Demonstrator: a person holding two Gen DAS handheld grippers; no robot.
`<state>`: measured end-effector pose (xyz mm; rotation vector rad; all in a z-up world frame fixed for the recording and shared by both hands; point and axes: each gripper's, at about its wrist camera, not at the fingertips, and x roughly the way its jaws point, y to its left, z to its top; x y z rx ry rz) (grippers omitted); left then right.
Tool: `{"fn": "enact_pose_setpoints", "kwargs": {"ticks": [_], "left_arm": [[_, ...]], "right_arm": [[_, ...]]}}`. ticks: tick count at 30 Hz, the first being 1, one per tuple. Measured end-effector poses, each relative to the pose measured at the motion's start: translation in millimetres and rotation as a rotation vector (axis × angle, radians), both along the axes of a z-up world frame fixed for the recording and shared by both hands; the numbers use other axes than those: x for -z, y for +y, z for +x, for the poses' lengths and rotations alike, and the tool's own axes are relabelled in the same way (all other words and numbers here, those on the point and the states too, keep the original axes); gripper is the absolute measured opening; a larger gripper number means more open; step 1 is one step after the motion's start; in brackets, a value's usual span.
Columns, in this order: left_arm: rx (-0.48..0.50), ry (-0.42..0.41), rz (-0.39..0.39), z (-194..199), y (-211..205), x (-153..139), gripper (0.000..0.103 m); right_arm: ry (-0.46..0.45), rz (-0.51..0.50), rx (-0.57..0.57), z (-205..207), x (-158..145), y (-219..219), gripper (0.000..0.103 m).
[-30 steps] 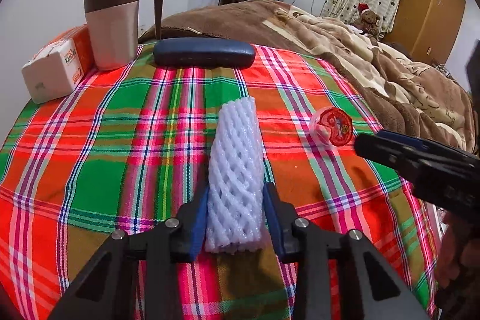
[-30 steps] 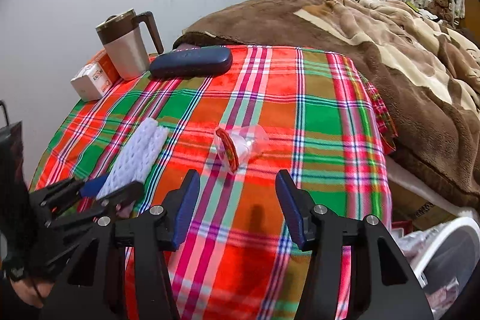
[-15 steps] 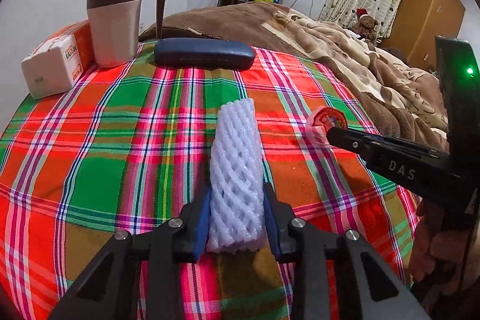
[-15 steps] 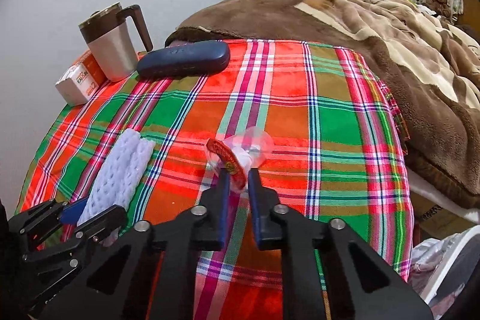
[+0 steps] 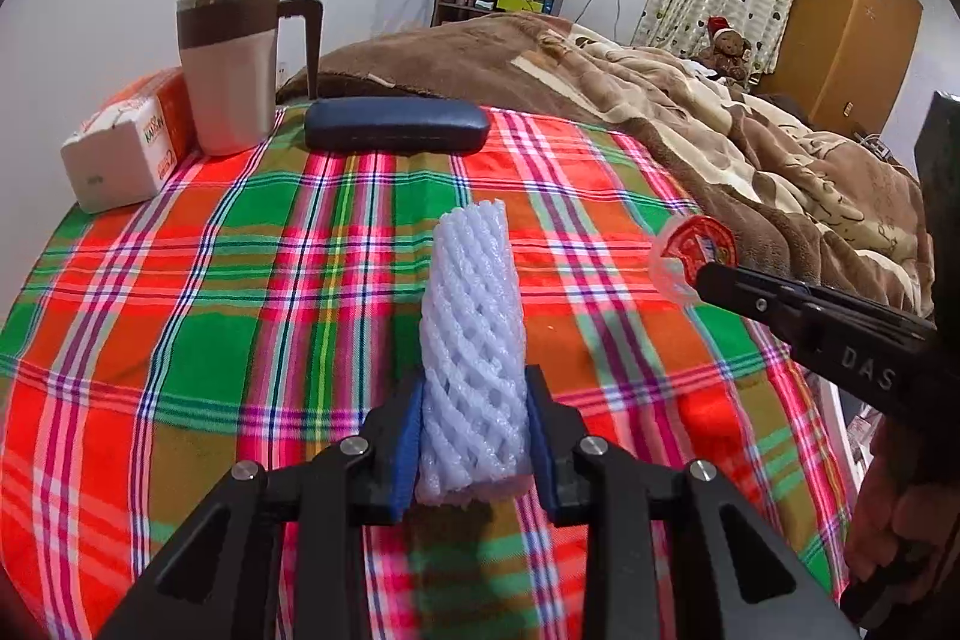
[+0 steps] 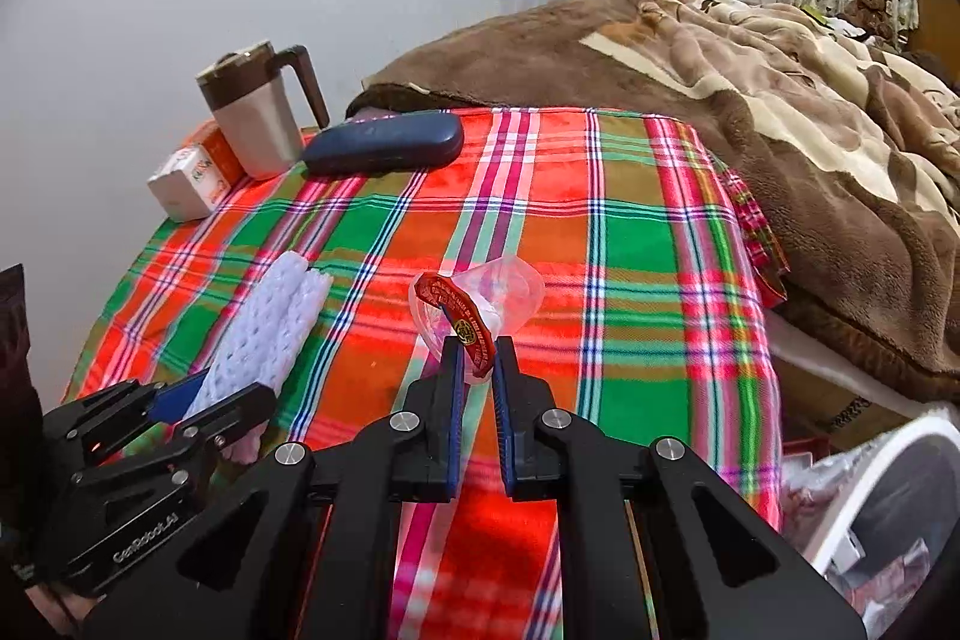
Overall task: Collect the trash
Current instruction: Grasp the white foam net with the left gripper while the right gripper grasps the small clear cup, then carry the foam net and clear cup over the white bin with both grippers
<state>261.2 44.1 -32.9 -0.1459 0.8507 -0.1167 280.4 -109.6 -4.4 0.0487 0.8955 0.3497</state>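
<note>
Both tongs angle down over the plaid table [image 5: 180, 340]. At nine o'clock, the left tongs [image 5: 474, 436] clamp the white foam fruit net [image 5: 471, 340]. At three o'clock, the right tongs [image 6: 477, 370] pinch the clear jelly cup [image 6: 480, 298] by its red lid, raised off the cloth.

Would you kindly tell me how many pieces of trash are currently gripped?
2. The white foam mesh fruit sleeve sits clamped in the left gripper; the clear plastic jelly cup with red foil lid is pinched in the right gripper. None else visible.
</note>
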Motion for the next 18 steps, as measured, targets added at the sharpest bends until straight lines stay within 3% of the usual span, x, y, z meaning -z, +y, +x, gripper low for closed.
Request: {"fn": "enact_pose_setpoints", "kwargs": {"ticks": [18], "left_arm": [[0.074,-0.080,0.008,-90.4,-47.3,-47.8,0.031]], "right_arm": [[-0.067,0.054,0.042,-86.4,-35.4,-43.9,0.009]]}}
